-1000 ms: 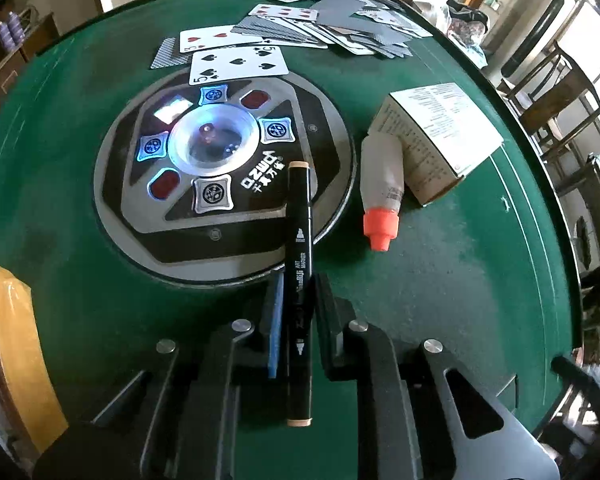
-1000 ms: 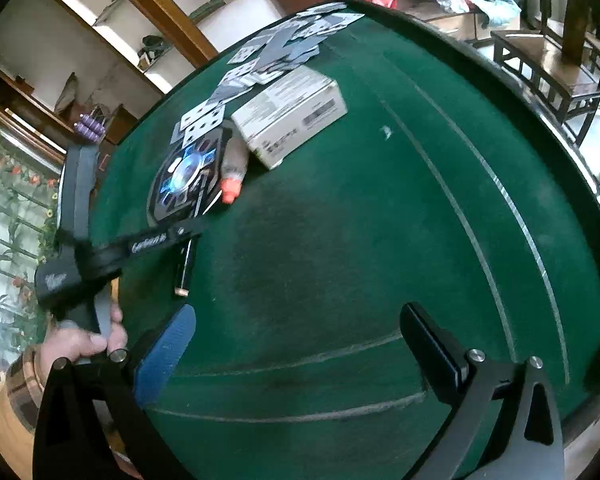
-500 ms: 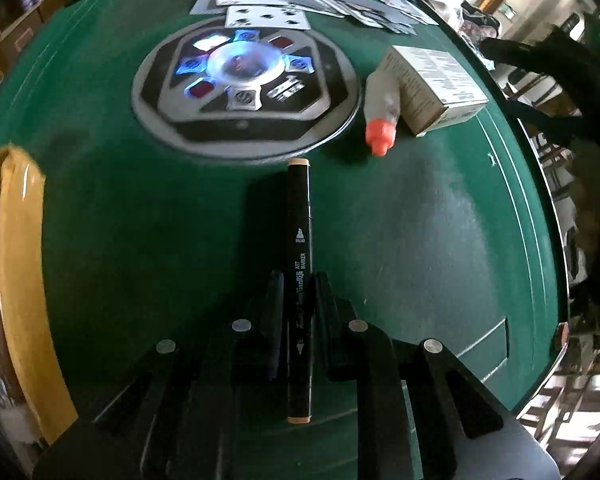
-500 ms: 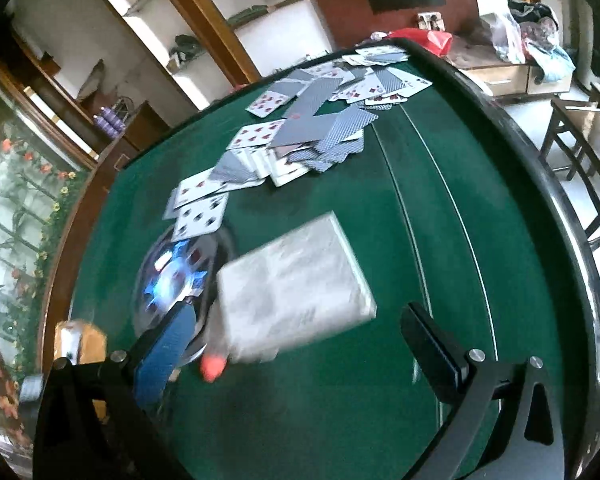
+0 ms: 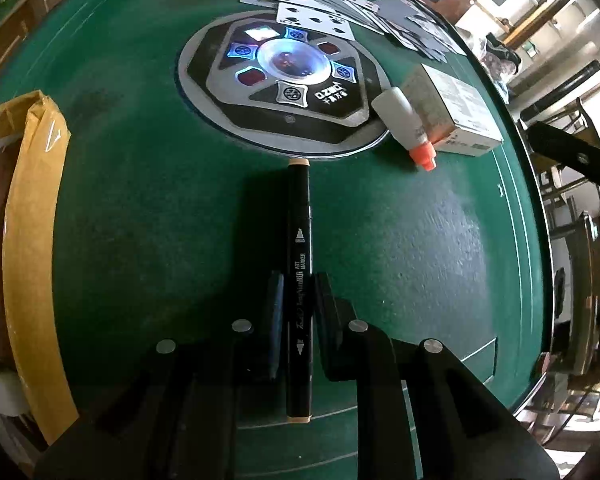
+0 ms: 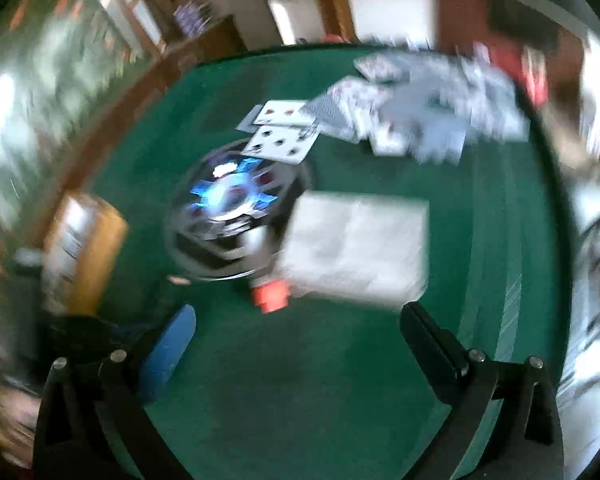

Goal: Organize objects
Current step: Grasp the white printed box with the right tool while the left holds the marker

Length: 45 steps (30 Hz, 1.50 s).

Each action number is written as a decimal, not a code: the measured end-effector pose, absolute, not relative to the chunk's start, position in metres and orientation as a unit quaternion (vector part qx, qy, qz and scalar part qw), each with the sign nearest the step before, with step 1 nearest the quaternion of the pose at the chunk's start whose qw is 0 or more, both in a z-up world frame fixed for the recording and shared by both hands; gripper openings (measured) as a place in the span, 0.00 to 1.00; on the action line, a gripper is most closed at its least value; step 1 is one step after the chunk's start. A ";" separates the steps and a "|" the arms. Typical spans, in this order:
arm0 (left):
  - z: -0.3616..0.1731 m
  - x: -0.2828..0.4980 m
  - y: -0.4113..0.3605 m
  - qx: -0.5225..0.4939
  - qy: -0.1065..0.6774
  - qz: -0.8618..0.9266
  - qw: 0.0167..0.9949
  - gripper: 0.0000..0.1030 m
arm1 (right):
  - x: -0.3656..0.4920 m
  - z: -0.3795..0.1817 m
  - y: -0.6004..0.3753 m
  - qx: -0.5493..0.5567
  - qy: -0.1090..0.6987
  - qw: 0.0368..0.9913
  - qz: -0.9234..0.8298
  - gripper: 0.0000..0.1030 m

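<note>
The left gripper [image 5: 296, 308] has its jaws clenched on a black double-ended art marker with beige end caps [image 5: 299, 240]. The marker runs straight out along the jaws above the green felt table [image 5: 140, 200], its far cap pointing at the near rim of the round grey-and-black control panel with blue lights [image 5: 284, 92] at the table's centre.

Judging from the task, the step in hand is carrying the marker to wherever it belongs. At the table's left edge stands an open cardboard box edged with yellow tape [image 5: 36, 200], a likely home for it. To do this well, keep the grip firm and the marker level, clear the box wall before lowering, and release only once the marker is low inside.

The left gripper tilts steeply down towards the felt. The right gripper [image 6: 296, 344], its view badly blurred, has its jaws wide apart and empty, aimed down at a white plastic squeeze bottle with an orange cap [image 6: 270, 292] and a white rectangular carton [image 6: 356, 248] lying touching it, just beside the panel. Scattered playing cards [image 5: 340, 8] lie towards the far edge.
</note>
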<state>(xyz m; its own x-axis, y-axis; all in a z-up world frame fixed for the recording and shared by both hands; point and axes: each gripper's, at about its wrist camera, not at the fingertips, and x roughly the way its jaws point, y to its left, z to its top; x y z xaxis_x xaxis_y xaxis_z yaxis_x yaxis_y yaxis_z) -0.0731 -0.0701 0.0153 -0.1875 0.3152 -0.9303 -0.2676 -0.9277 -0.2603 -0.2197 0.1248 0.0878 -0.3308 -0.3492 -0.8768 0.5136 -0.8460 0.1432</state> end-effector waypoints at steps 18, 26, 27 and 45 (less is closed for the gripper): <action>0.013 -0.080 -0.068 -0.620 -0.054 0.769 0.147 0.13 | -0.267 0.021 0.073 0.462 0.528 0.441 -0.559 0.99; 0.013 -0.077 -0.071 -0.618 -0.064 0.769 0.151 0.13 | -0.277 0.003 0.075 0.521 0.452 0.446 -0.570 0.73; 0.013 -0.078 -0.071 -0.620 -0.061 0.767 0.155 0.13 | -0.274 0.005 0.081 0.527 0.437 0.436 -0.585 0.71; 0.013 -0.052 -0.094 -0.622 0.018 0.742 0.247 0.13 | -0.107 0.021 0.105 0.600 0.072 0.224 -0.765 0.67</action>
